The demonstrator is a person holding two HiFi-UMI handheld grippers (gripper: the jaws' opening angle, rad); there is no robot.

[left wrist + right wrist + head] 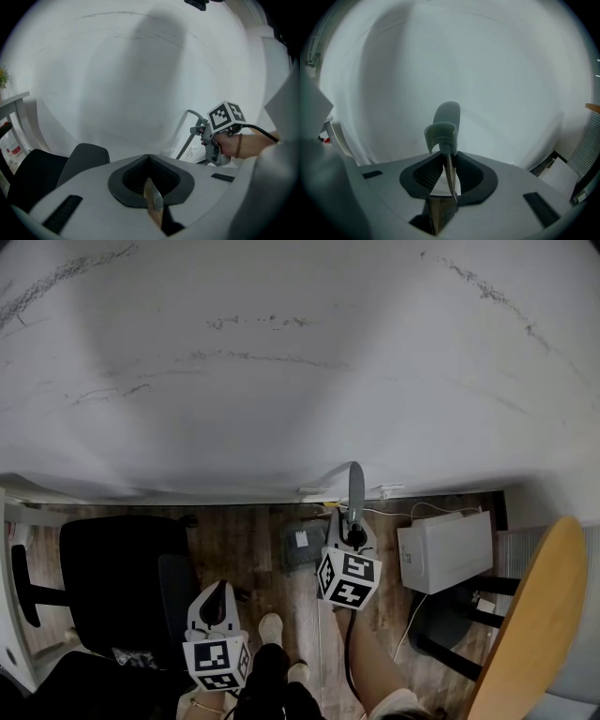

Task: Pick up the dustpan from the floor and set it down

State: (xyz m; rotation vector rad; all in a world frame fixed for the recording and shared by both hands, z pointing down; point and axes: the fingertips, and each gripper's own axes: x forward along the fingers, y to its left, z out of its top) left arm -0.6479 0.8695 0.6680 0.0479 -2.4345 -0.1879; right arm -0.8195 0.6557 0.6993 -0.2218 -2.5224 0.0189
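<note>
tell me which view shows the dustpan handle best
The right gripper view: the dustpan handle stands close and centred, clamped in the right gripper. The head view shows it small, upright against the wall; the left gripper view shows only a thin line.

From where I stand I count two grippers, the left gripper (221,587) and the right gripper (351,517); one dustpan (356,486) (a single long grey handle over a single grey pan); one black office chair (112,577); one white box (445,552) on the floor; one round wooden top (534,615); and two pale shoes (272,626). Thin cords (411,620) trail by the box, though how many I cannot tell.
</note>
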